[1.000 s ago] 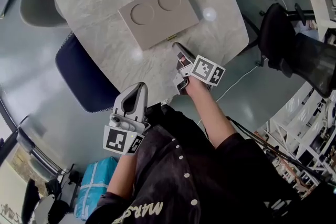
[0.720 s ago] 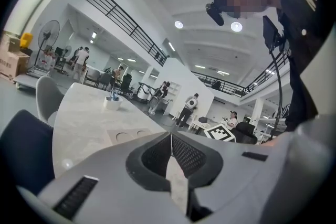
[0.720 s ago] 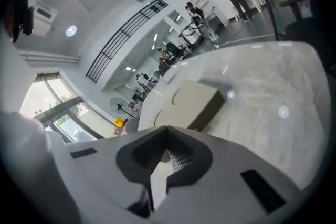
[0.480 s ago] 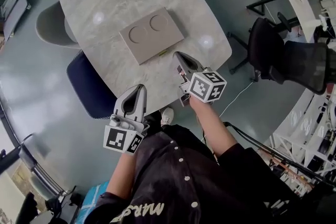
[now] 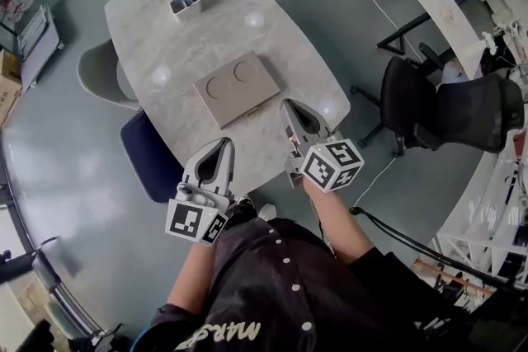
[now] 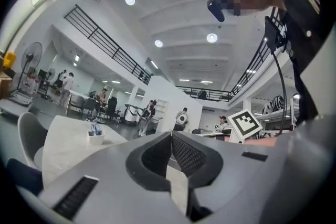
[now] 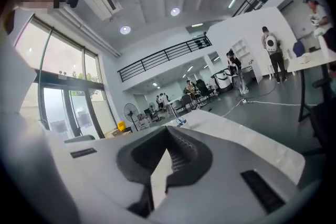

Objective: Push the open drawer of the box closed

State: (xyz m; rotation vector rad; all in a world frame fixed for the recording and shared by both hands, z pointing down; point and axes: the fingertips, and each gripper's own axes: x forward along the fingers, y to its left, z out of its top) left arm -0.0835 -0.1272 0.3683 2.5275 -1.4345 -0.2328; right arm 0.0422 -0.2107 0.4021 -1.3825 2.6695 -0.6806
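A flat beige box [image 5: 237, 86] with two round recesses in its lid lies on the marble table [image 5: 177, 41]. No drawer stands out from its front edge, where only a small handle shows. My left gripper [image 5: 223, 142] is shut and empty, held over the table's near edge, short of the box. Just right of the box's near corner, my right gripper [image 5: 286, 103] is also shut and empty. In the left gripper view the jaws [image 6: 170, 134] meet, as they do in the right gripper view [image 7: 168, 127]. Both views look level across the room, and the box is hidden in them.
A white pen holder [image 5: 183, 0] with blue scissors stands at the table's far end. A grey chair [image 5: 101, 74] and a blue chair [image 5: 151, 157] are at the left side. Black office chairs [image 5: 462, 107] stand to the right. Cables run over the floor.
The head view has risen and drawn back, so the table looks smaller. The right gripper has pulled back from the box's front edge. Both grippers stay shut.
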